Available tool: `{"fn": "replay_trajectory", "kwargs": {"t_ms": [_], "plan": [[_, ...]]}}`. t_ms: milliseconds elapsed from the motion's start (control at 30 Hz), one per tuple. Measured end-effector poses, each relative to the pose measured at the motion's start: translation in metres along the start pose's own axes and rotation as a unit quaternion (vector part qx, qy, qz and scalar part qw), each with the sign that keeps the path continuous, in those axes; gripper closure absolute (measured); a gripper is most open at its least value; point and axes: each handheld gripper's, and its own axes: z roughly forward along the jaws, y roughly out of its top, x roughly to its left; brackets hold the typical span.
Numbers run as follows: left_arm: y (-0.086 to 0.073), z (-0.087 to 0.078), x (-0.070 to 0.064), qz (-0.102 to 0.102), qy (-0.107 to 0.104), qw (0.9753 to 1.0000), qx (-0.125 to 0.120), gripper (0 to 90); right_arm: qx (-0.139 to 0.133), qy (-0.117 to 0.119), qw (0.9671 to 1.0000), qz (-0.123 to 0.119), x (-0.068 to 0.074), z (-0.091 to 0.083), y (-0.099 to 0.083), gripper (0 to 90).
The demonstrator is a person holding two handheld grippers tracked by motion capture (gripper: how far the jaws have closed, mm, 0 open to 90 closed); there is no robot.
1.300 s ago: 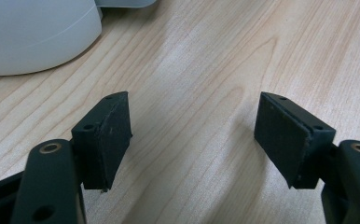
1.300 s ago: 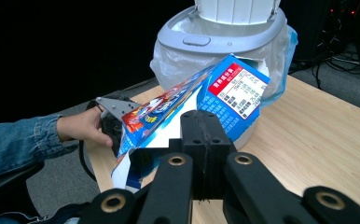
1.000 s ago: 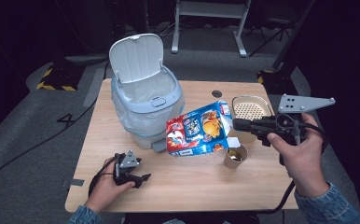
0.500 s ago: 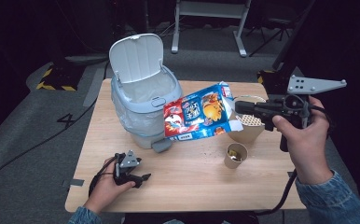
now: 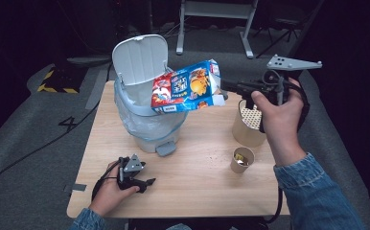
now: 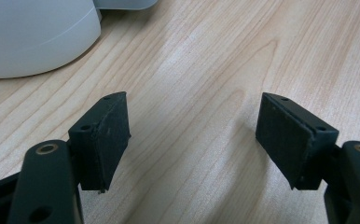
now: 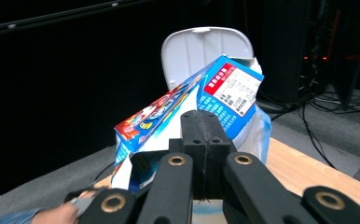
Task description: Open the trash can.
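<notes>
Right gripper pinches cereal box above open bin. Two paper cups nearby. Left gripper open, empty, on table.

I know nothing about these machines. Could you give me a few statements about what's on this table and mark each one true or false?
1. The right claw is shut on the cereal box. True.
2. The bin has its lid closed. False: the lid stands open.
3. The left claw holds a paper cup. False: its jaws are open on nothing, low over the table.
4. The box is in the air beside the bin's opening. True.
5. The small paper cup lies on its side. False: it stands upright.
</notes>
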Motion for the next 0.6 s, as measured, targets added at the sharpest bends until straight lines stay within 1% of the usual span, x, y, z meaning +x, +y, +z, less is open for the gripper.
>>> {"fn": "replay_trajectory", "kwargs": {"t_ms": [33,67,233,333,433,600], "plan": [[0.0,0.0,0.0,0.001,0.0,1.0,0.001,26.2,0.0,-0.01,0.9999,0.003,-0.003,0.009,0.0,90.0],[0.0,0.0,0.0,0.001,0.0,1.0,0.001,26.2,0.0,-0.01,0.9999,0.003,-0.003,0.009,0.0,90.0],[0.0,0.0,0.0,0.001,-0.001,1.0,0.001,26.3,0.018,-0.042,0.9989,0.006,-0.006,0.026,-0.001,90.0],[0.0,0.0,0.0,0.001,-0.002,1.0,0.001,26.2,0.03,-0.053,0.9982,0.007,-0.005,0.033,-0.003,90.0],[0.0,0.0,-0.001,0.002,-0.001,1.0,0.001,26.3,0.045,-0.066,0.9968,0.006,0.0,0.039,-0.005,90.0],[0.0,0.0,-0.001,0.002,-0.001,1.0,0.001,26.3,0.06,-0.078,0.995,0.02,0.001,0.048,-0.01,90.0]]}}
